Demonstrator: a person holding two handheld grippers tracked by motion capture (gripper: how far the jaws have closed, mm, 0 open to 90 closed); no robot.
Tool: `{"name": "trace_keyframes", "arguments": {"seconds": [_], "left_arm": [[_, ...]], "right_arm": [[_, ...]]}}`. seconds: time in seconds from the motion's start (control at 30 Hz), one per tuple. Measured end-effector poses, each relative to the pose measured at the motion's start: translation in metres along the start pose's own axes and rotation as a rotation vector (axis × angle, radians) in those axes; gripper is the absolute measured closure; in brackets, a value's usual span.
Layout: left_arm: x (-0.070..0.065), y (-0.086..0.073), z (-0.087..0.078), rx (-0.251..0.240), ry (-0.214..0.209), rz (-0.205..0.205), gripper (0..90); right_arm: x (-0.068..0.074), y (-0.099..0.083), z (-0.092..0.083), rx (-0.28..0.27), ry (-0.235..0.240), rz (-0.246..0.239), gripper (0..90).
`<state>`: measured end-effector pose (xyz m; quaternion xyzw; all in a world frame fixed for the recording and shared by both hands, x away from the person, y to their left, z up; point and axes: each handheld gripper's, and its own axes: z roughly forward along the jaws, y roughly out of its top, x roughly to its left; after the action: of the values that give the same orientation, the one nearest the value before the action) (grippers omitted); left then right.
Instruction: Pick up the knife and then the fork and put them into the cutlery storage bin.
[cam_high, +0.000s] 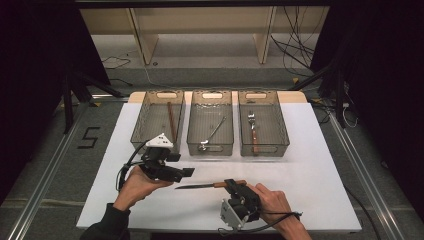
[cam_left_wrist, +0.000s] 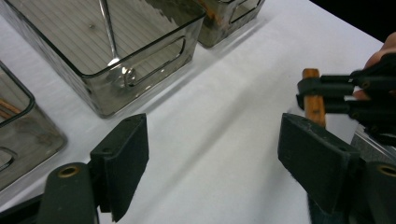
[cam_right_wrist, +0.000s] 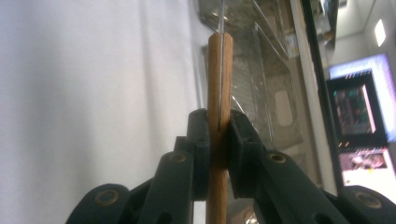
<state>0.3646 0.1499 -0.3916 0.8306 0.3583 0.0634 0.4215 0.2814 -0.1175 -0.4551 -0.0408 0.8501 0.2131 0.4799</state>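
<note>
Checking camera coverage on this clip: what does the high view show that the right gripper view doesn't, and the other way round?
High view: three bins in a row, chopsticks, a spoon and a fork inside them, the left gripper open, and the knife's blade.
Right gripper view: the jaws pressing the wooden handle close up, and lit screens.
Shared: the knife in the right gripper and the white table.

Your left gripper (cam_high: 187, 172) is matte black with a pale grey three-cornered plate (cam_high: 160, 141) on top, at about ten o'clock from your hand. A black cable (cam_high: 121, 172) loops off it. Your right gripper (cam_high: 230, 184) carries a light grey block (cam_high: 230, 214) at six o'clock. Brass-coloured rivets (cam_right_wrist: 108, 197) mark the jaw links. You wear a dark sleeve (cam_high: 107, 224) on your left arm.
</note>
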Motion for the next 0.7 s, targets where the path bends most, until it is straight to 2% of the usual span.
{"name": "trace_keyframes", "arguments": {"seconds": [0.03, 0.07, 0.17, 0.3, 0.33, 0.37, 0.47, 0.63, 0.7], "left_arm": [[0.001, -0.001, 0.0, -0.013, 0.007, -0.005, 23.2], [0.002, -0.002, -0.001, -0.023, 0.012, -0.004, 22.6], [0.005, -0.004, -0.003, -0.08, 0.017, -0.025, 21.3], [0.011, -0.002, -0.008, -0.117, 0.046, -0.042, 20.6], [0.012, -0.002, -0.009, -0.127, 0.045, -0.051, 20.5], [0.013, -0.003, -0.01, -0.137, 0.049, -0.057, 20.5], [0.013, -0.003, -0.012, -0.137, 0.055, -0.051, 20.0], [0.012, -0.006, -0.013, -0.144, 0.056, -0.046, 19.1], [0.01, -0.008, -0.013, -0.149, 0.058, -0.046, 18.6]], "right_arm": [[-0.001, -0.001, -0.001, 0.015, 0.002, 0.036, 81.1], [-0.008, -0.005, 0.0, 0.011, 0.002, 0.036, 81.1], [-0.019, -0.013, 0.0, 0.036, 0.02, 0.097, 81.0], [-0.025, -0.022, 0.0, 0.046, 0.028, 0.116, 81.2], [-0.025, -0.024, 0.0, 0.065, 0.016, 0.088, 81.3], [-0.024, -0.026, -0.001, 0.076, 0.022, 0.076, 81.3], [-0.026, -0.031, -0.002, 0.085, 0.023, 0.073, 81.3], [-0.038, -0.044, 0.0, 0.117, 0.009, 0.133, 81.3], [-0.044, -0.049, 0.001, 0.139, 0.007, 0.177, 81.3]]}}
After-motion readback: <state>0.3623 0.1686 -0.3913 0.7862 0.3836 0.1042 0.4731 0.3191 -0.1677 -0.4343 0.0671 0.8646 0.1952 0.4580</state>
